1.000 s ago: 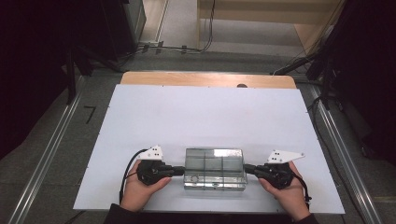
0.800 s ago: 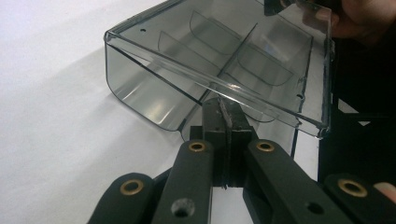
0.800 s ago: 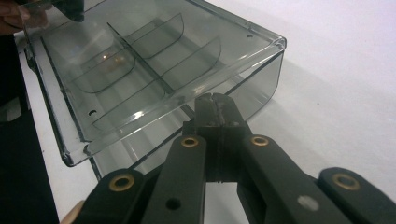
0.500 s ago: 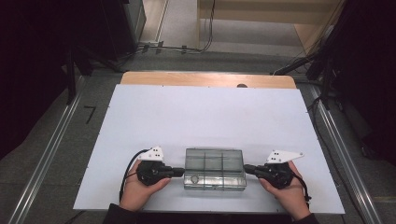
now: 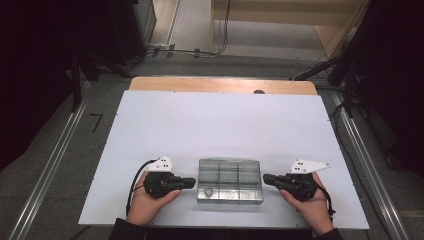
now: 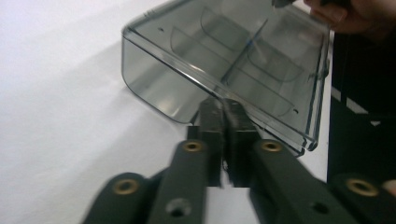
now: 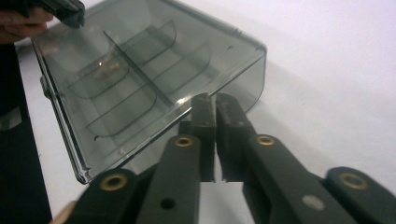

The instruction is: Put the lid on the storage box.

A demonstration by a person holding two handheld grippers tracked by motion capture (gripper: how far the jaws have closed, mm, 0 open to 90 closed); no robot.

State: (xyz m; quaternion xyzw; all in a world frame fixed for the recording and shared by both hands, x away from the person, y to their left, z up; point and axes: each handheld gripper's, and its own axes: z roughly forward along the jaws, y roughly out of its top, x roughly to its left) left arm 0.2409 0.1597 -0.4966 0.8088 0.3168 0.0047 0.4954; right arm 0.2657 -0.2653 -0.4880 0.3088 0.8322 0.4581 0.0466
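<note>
Where the white counter nears the person's edge, a clear, smoke-tinted plastic compartment box with a flat lid lies flat, its long sides running across the high view. Thin curved dividers split the inside into cells, and a small pale item sits in the cell at the box's near left corner; what it is cannot be told.

The left tongs lie level on the counter in the person's left hand, pointing at the left end of the box, their tips just beside its wall. In the left gripper view the two black jaws stand nearly together with only a thin slit between them, and their tips sit at the lower edge of the box, under the lip of the lid; nothing is pinched between them. They have just been opening a little.

The right tongs mirror this from the other end, carried in the right hand, tips just beside the right wall of the box. In the right gripper view these jaws show a narrow gap, the tips close against the box's lower edge, with nothing between them. These too have just been opening slightly.

A black cable loops from the left tongs round the wrist. Each carries a white three-cornered plate on top.
</note>
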